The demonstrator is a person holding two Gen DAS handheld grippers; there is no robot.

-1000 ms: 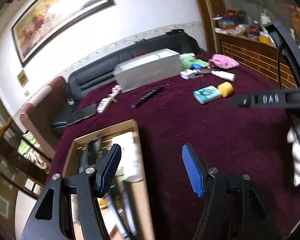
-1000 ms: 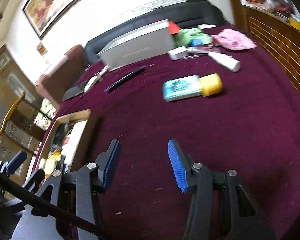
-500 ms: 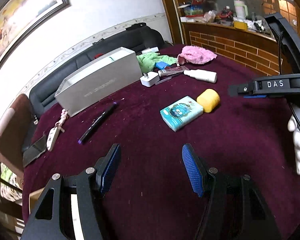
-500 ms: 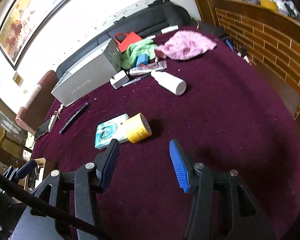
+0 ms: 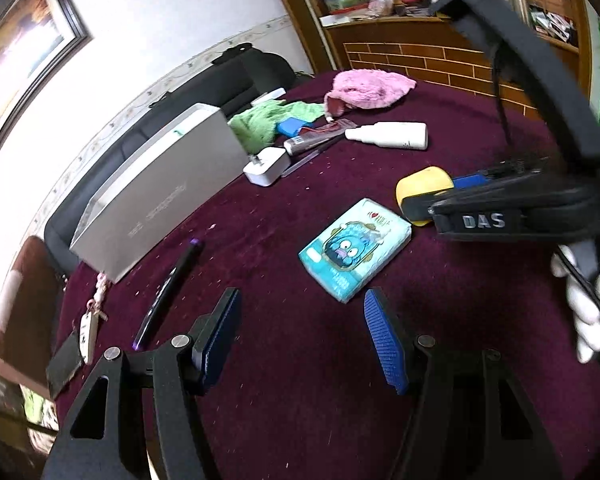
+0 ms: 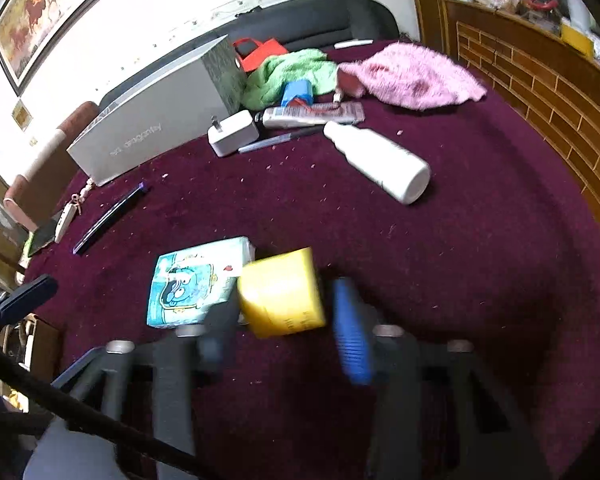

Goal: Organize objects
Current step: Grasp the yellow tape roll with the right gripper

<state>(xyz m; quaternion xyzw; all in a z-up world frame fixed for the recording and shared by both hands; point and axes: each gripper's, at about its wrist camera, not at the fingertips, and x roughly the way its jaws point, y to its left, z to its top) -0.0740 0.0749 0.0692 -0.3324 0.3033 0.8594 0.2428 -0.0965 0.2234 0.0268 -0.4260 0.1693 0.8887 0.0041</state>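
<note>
Item: yellow roll (image 6: 281, 294), now between your right gripper (image 6: 286, 320) jaws, which have just been closing; firm contact cannot be told. Your left gripper (image 5: 300, 340) hangs half-open, empty, near the tissue pack (image 5: 355, 249). Pickup is likely next.

Framed painting (image 6: 56, 8) on white wall, black sofa (image 6: 320, 20), brick-patterned counter (image 6: 540, 92).

Left gripper (image 5: 300, 336) pitched downward, blue pads spread apart, nothing between. Right gripper (image 6: 284, 320) likewise tilted down, jaws just closing, motion-blurred, pads (image 6: 350, 332) not visibly pressing yet. White-gloved hand (image 5: 588, 304) wrapped behind right gripper's handle
</note>
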